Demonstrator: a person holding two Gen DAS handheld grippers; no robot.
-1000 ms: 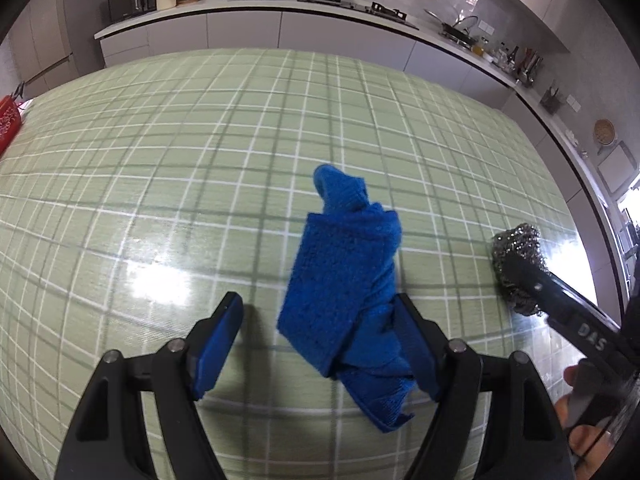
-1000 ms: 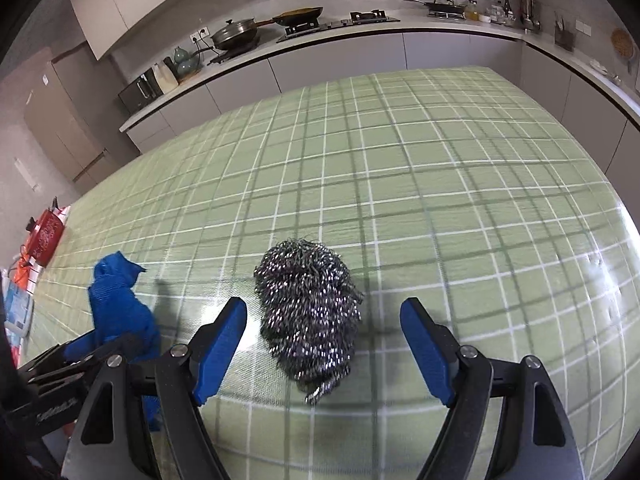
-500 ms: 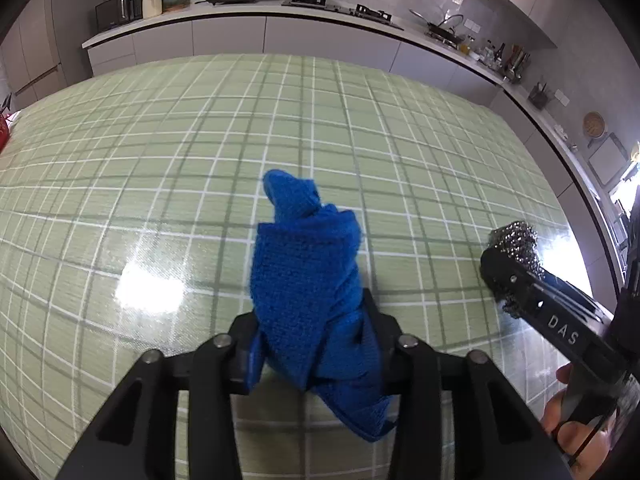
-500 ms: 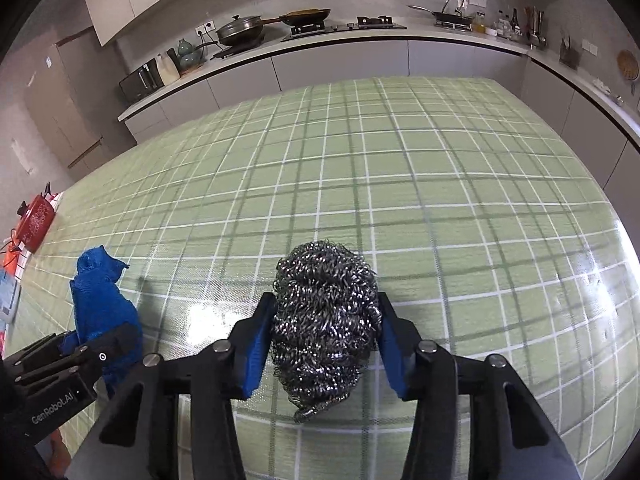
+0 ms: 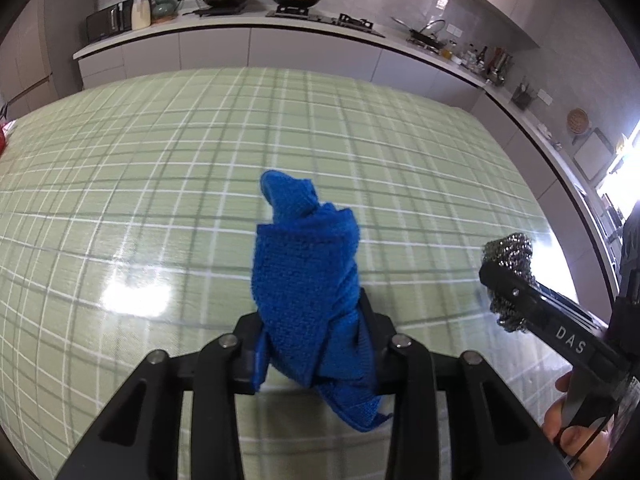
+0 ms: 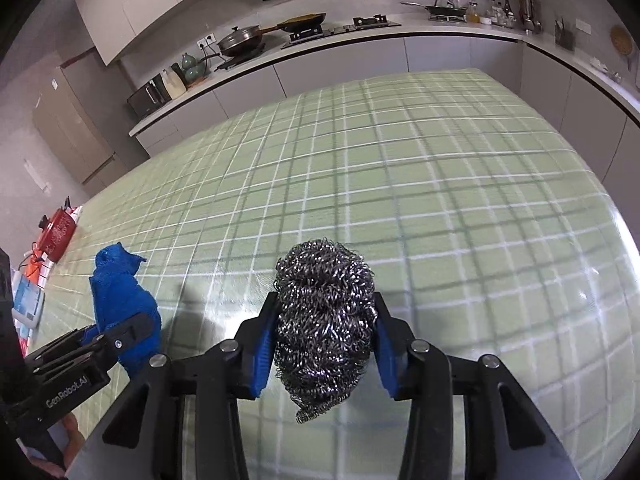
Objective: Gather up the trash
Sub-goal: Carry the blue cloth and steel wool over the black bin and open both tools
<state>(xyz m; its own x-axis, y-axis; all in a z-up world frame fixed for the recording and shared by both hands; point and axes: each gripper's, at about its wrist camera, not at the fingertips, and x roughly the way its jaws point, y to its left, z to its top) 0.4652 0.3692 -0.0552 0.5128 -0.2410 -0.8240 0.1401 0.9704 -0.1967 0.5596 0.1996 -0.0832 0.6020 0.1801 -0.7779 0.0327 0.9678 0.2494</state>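
My left gripper (image 5: 310,340) is shut on a crumpled blue cloth (image 5: 306,280), which sticks up between the fingers above the green checked tablecloth (image 5: 200,160). My right gripper (image 6: 324,344) is shut on a steel wool scourer (image 6: 324,316) and holds it just above the table. In the left wrist view the scourer (image 5: 510,256) and right gripper show at the right edge. In the right wrist view the blue cloth (image 6: 120,292) and left gripper show at the lower left.
A kitchen counter (image 6: 360,36) with pans, a stove and bottles runs along the back and right of the table. A red object (image 6: 58,232) and some packets (image 6: 26,296) lie at the table's left end.
Both grippers closed from open, the left on the blue cloth and the right on the scourer. Both then lifted slightly with their objects.
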